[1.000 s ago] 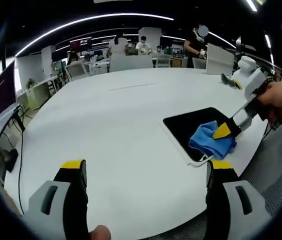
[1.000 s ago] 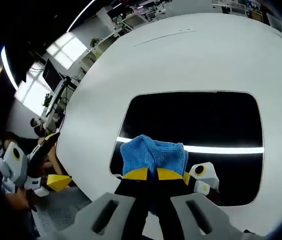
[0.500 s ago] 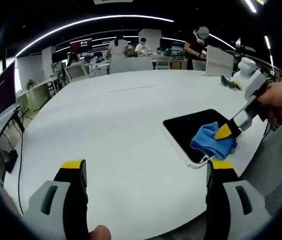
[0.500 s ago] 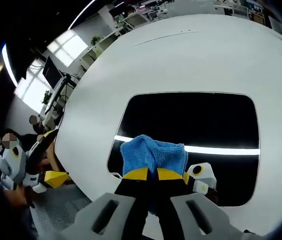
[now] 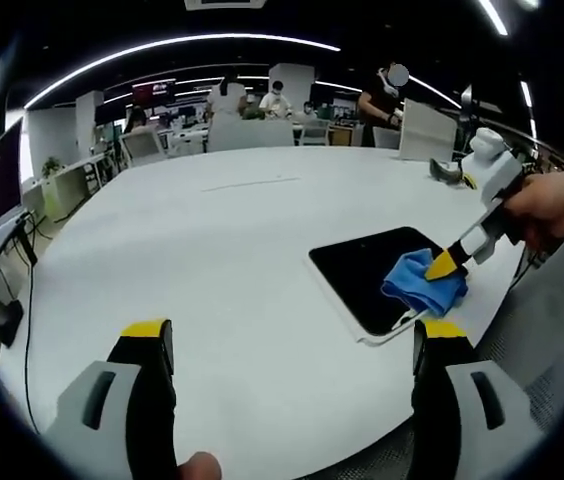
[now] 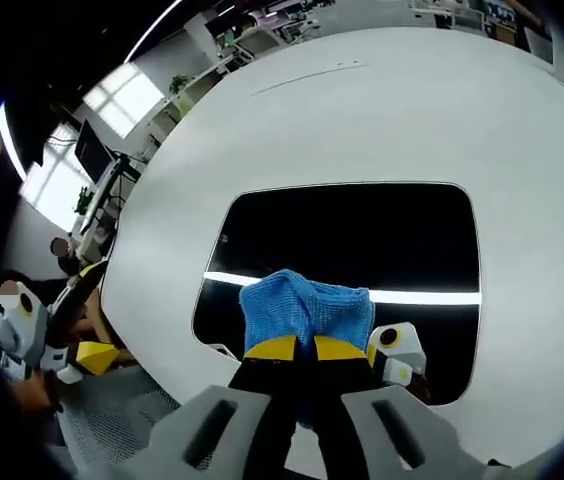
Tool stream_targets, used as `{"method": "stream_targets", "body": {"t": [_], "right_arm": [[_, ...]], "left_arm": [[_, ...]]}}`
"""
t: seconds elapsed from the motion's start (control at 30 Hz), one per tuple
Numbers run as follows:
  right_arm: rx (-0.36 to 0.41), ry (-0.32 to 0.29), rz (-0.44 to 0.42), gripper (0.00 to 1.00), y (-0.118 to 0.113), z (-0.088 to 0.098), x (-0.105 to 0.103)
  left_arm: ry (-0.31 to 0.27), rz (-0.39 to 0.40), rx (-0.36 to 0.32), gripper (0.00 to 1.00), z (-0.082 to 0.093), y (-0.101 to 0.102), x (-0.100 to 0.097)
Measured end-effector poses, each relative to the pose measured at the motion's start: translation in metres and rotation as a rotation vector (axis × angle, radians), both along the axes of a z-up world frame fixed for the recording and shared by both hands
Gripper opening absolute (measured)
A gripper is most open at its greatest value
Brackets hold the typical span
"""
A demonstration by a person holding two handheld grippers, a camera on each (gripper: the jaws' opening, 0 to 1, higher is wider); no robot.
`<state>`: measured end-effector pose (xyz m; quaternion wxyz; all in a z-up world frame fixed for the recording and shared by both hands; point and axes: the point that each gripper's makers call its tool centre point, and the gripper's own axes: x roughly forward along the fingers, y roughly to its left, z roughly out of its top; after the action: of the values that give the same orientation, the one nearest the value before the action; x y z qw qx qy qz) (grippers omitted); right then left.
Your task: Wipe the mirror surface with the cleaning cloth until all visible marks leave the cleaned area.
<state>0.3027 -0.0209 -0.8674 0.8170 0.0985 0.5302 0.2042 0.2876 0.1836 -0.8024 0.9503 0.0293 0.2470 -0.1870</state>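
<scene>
Right claw (image 6: 297,348) (pinching cloth (image 6: 305,308)) on mirror (image 6: 362,235), left claw (image 5: 287,335) agape

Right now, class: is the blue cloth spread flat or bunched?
Bunched: the blue cloth sits crumpled on the mirror, pinched in the right claw.

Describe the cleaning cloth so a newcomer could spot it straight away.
Start at the big white round table. Near its edge lies a dark rectangular mirror with rounded corners and a white rim. The cleaning cloth is the bunched blue fabric resting on the mirror, pinched in the yellow-tipped right gripper; it is the table's only blue, soft thing.
</scene>
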Motion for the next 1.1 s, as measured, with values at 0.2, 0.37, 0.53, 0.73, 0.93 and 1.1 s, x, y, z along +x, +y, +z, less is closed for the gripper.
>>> {"method": "stream_targets", "body": {"t": [0.2,0.37,0.53,0.73,0.93,1.1], "right_arm": [[-0.028,0.002,0.010,0.00,0.002,-0.001,0.001],[-0.033,-0.007,0.008,0.00,0.001,-0.001,0.003],[-0.031,-0.004,-0.012,0.00,0.004,0.000,0.011],[-0.032,-0.010,-0.017,0.00,0.004,-0.001,0.024],[-0.044,-0.028,-0.029,0.00,0.003,-0.001,0.043],[-0.058,-0.058,-0.035,0.00,0.003,-0.001,0.060]], "left_arm": [[0.010,0.003,-0.018,0.99,-0.001,0.000,-0.001],[0.028,-0.009,-0.018,0.99,-0.004,-0.004,-0.002],[-0.024,-0.003,-0.074,0.99,0.020,-0.008,0.000],[-0.017,-0.060,-0.066,0.99,0.024,-0.004,-0.007],[-0.003,-0.034,-0.088,0.99,0.022,0.007,-0.008],[-0.009,-0.057,-0.083,0.99,0.019,0.004,-0.008]]}}
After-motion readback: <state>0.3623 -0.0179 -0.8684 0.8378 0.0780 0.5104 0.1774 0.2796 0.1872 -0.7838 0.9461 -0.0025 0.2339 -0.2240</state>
